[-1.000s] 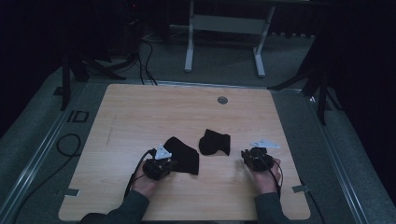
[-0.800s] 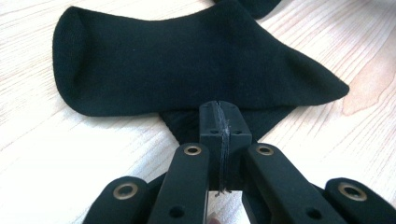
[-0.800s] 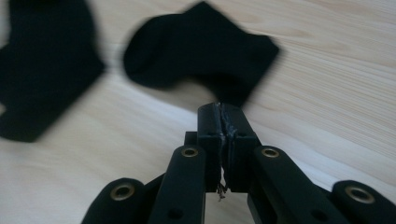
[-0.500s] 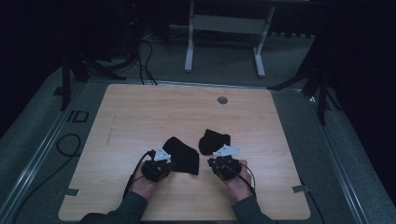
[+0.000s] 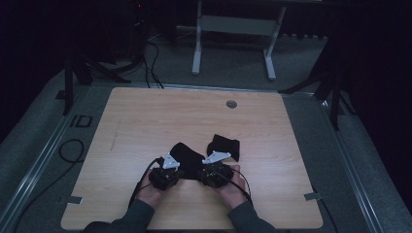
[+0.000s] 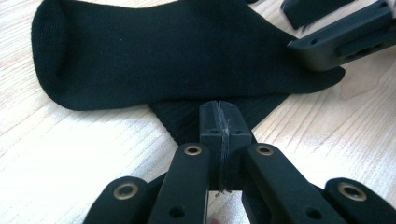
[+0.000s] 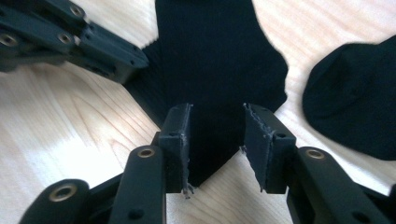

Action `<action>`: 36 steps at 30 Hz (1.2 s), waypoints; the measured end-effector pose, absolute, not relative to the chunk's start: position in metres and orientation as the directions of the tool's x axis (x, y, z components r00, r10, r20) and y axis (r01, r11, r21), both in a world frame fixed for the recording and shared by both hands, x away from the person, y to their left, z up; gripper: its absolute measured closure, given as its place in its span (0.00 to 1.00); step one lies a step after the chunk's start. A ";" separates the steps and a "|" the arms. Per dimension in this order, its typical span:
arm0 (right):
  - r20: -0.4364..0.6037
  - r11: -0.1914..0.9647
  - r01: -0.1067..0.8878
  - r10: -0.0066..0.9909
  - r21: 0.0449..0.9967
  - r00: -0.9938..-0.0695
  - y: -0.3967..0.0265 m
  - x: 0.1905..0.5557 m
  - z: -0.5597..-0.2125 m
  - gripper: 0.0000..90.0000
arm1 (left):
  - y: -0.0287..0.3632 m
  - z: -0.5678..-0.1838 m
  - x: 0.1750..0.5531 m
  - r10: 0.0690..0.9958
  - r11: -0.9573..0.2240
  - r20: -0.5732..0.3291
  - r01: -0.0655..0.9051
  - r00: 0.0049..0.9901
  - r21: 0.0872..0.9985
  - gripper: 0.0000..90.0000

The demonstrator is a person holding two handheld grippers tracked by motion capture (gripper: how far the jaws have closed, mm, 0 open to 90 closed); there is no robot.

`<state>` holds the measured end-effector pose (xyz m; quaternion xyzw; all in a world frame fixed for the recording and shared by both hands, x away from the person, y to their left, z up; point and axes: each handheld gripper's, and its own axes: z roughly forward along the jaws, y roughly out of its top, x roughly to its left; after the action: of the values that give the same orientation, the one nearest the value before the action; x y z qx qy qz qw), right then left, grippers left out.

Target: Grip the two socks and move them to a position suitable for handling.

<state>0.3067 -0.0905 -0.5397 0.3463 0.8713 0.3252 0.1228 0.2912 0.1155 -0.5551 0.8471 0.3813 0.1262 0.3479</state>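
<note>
Sock (image 5: 187, 154) number one, black and flat, lies on the worktop (image 5: 145, 116) toward its near edge, about midway along; a second black sock (image 5: 224, 146) sits bunched just beside it, toward the right edge. My left gripper (image 6: 219, 122) is clenched on the ribbed cuff end of the flat sock, its fingers pressed together with a thin fold of knit between them. My right gripper (image 7: 215, 140) has just been opening: its fingers stand apart over a pointed corner of the same sock, cloth between them but not yet pinched.

To do this step well, I judge I should keep the left grip steady as an anchor, push the right fingers further onto the corner so they catch both layers, then close firmly before pulling the fabric taut.

The sock is soft, matte knit, ribbed at the cuff and smoother across the foot, with a rounded toe. Pale wood grain on the worktop looks slick, so the cloth may slide rather than bunch.
</note>
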 end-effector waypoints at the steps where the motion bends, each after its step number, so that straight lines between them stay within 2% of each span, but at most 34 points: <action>1: 0.007 0.562 0.531 0.683 0.635 -0.731 -0.090 0.308 -0.542 0.83 | 0.115 -0.555 0.291 0.734 -0.471 -0.044 0.555 0.678 0.685 1.00; 2: -0.002 0.568 0.537 0.688 0.623 -0.726 -0.090 0.309 -0.543 0.91 | 0.115 -0.555 0.291 0.734 -0.474 -0.040 0.553 0.678 0.685 1.00; 4: 0.001 0.565 0.543 0.692 0.621 -0.722 -0.093 0.309 -0.544 0.96 | 0.114 -0.555 0.291 0.735 -0.474 -0.039 0.554 0.677 0.684 1.00; 8: -0.002 0.556 0.544 0.700 0.629 -0.714 -0.100 0.305 -0.539 0.97 | 0.114 -0.556 0.292 0.735 -0.474 -0.040 0.555 0.677 0.684 1.00; 13: 0.055 0.503 0.573 0.719 0.648 -0.693 -0.115 0.303 -0.536 0.97 | 0.114 -0.555 0.292 0.731 -0.487 -0.027 0.550 0.681 0.678 1.00; 19: 0.075 0.508 0.609 0.727 0.609 -0.682 -0.122 0.299 -0.547 0.96 | 0.114 -0.555 0.292 0.731 -0.489 -0.026 0.549 0.682 0.677 1.00; 24: 0.019 0.523 0.597 0.742 0.608 -0.670 -0.125 0.299 -0.543 0.89 | 0.113 -0.556 0.292 0.730 -0.492 -0.018 0.544 0.683 0.680 1.00; 29: 0.037 0.498 0.550 0.718 0.670 -0.695 -0.120 0.305 -0.525 0.83 | 0.113 -0.556 0.292 0.730 -0.490 -0.021 0.544 0.683 0.681 1.00; 36: 0.022 0.535 0.519 0.682 0.667 -0.731 -0.093 0.320 -0.526 0.76 | 0.114 -0.556 0.292 0.729 -0.487 -0.025 0.545 0.684 0.682 1.00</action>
<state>0.3203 -0.0934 -0.5260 0.3460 0.8675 0.3360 0.1216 0.2919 0.1138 -0.5560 0.8517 0.3741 0.1349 0.3412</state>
